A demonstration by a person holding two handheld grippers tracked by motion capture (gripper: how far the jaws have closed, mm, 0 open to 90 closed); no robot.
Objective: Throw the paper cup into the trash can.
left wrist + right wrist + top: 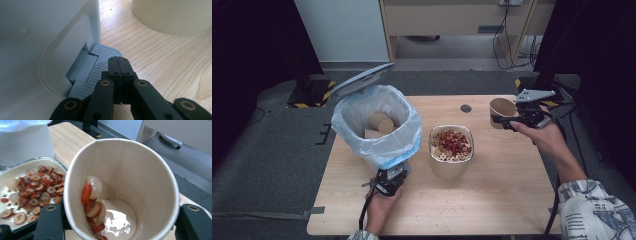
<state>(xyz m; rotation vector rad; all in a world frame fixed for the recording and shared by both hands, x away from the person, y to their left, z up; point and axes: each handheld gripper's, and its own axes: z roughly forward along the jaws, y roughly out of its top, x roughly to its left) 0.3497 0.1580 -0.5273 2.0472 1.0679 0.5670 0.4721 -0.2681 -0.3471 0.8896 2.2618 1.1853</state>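
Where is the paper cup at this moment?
In the high view, the paper cup is at the table's far right, tilted on its side in the right gripper, right of the bowl of sliced fruit.

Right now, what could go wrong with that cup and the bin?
1. The paper cup, gripped by the right gripper, is tilted with wet fruit slices clinging inside; they might drop onto the table rather than into the strainer bowl.
2. The left gripper, jaws shut, presses the bin's pedal; if it slips, the raised lid could snap down.
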